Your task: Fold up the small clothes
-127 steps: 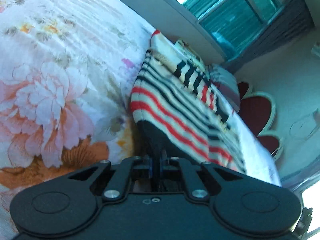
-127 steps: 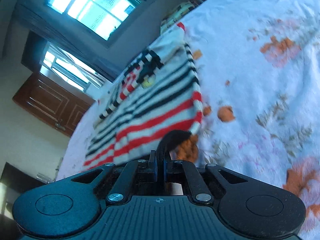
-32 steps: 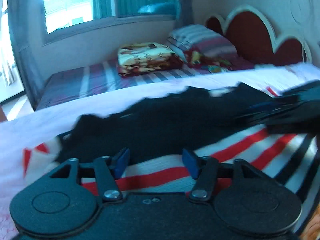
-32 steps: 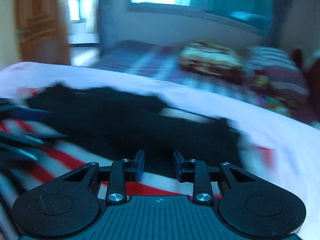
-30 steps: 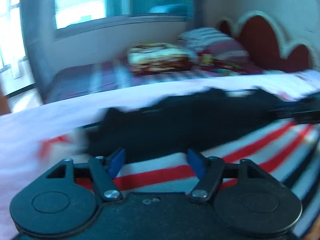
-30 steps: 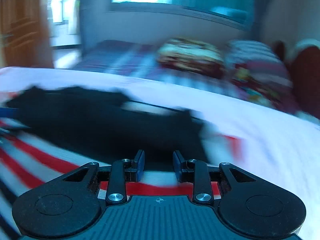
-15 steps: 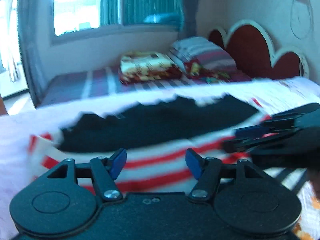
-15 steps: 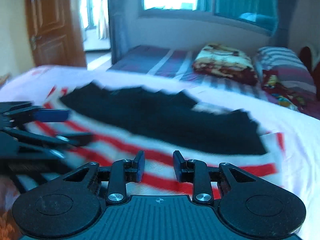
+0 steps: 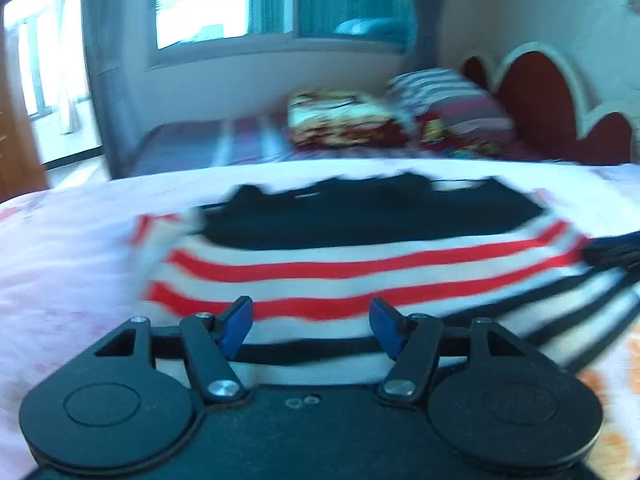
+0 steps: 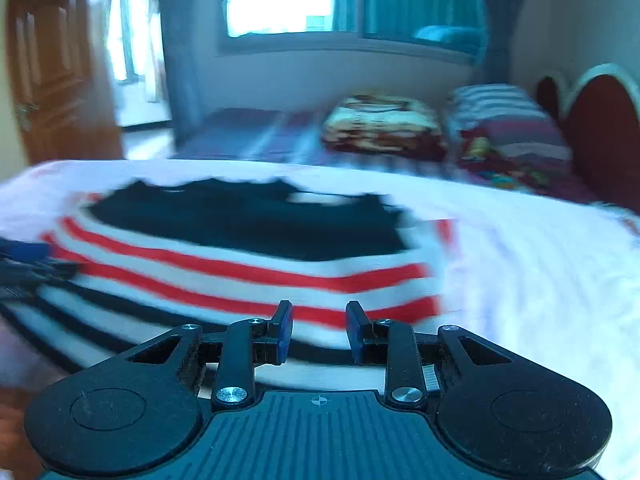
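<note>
On the white floral bedspread (image 9: 72, 264) lies the red, white and black striped garment (image 9: 340, 276), black part far. Left gripper (image 9: 310, 322) and right gripper (image 10: 319, 326) hover just short of it, jaws spread, empty; the left's have just narrowed slightly.

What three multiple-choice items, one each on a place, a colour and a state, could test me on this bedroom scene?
1. Where does the striped garment lie?
A. on the bed
B. on the floor
C. on a chair

2. What colour is the panel on the garment's far half?
A. green
B. yellow
C. black

3. How do the jaws of the left gripper stand?
A. shut on the garment
B. apart and empty
C. shut on a pillow

Answers: 1 A, the floral sheet surrounds it; 2 C, dark above the red stripes; 3 B, the gap shows stripes beyond.
</note>
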{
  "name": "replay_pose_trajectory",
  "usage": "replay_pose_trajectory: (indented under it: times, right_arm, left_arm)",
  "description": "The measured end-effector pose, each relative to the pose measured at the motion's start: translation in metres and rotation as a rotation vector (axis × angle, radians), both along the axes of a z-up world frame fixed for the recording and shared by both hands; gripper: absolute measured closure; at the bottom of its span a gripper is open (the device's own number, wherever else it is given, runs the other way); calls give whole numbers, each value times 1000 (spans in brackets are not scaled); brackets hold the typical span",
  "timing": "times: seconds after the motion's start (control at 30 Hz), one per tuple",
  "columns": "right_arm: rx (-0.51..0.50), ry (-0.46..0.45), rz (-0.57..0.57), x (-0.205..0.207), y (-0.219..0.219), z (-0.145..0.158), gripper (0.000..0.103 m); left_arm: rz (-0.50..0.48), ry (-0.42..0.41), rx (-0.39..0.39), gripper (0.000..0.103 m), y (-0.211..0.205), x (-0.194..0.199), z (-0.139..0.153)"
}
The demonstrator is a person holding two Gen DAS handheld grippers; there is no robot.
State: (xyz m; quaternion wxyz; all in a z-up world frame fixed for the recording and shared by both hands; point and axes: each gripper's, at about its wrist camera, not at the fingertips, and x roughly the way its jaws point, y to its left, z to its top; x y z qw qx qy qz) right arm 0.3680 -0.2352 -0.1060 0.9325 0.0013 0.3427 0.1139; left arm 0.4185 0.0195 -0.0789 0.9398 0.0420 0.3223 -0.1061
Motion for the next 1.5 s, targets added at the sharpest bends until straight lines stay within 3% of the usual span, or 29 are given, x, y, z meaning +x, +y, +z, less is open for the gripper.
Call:
replay_pose_trajectory:
  times: [0.13,0.2,0.3,0.43,0.57,0.63,0.73,0.83,0.93,0.97,1.0,1.07,1.1,1.13,1.17,1.33,1.37,1.4,1.47,1.5]
  right_arm:
    - [-3,66,87,-15,45,-19,74]
    - [-44,71,82,-23,58,-28,74]
    - [-55,70,95,-27,57,-23,74]
    - [-131,76,1,-33,14,-28,74]
    - [-80,112,-112,-51,-47,-28,74]
    - [-24,88,-120,-58,-62,-18,74]
    - [49,27,-181,-69,-80,-5,74]
    - [85,60,-186,-63,-88,-3,74]
    - [111,102,-173,-59,-92,-5,74]
    - [112,114,-170,-59,-96,-4,74]
    - [108,137,-165,-58,-96,-6,74]
    - [92,178,-149,-54,-96,-11,75]
    - [89,175,-142,-53,-95,-13,78]
    - [68,172,-143,-53,-94,-16,96]
    - [43,171,-149,-54,-95,-16,96]
    - [5,165,-151,-56,-89,-25,96]
    - [2,171,-160,-53,-88,-23,96]
    - [1,153,-175,-55,-88,-17,96]
    - [-10,81,-183,-64,-86,-3,96]
    - [-5,57,-169,-66,-84,1,96]
  left_arm:
    - [-92,27,45,42,-45,-21,-14]
    - [-78,27,107,43,-52,-31,-28]
    - [-79,30,94,41,-43,-34,-22]
    - [27,33,118,40,4,-38,-18]
    - [47,96,110,40,54,-53,-19]
    - [67,64,137,51,59,-64,-8]
    - [191,-35,40,46,88,-75,5]
    - [270,13,-15,48,111,-65,5]
    - [270,80,-92,59,123,-58,-1]
    - [266,109,-101,67,123,-55,-5]
    - [258,136,-119,82,125,-52,-11]
    - [261,147,-155,87,126,-53,-16]
    - [265,139,-149,89,126,-53,-16]
    - [274,130,-151,90,127,-56,-17]
    - [285,123,-160,91,127,-54,-17]
    - [282,103,-96,83,121,-57,-24]
    - [295,104,-103,71,125,-58,-20]
    - [323,96,-100,51,128,-61,-16]
    - [358,17,-44,40,128,-74,-2]
    - [345,-11,-26,41,125,-78,4]
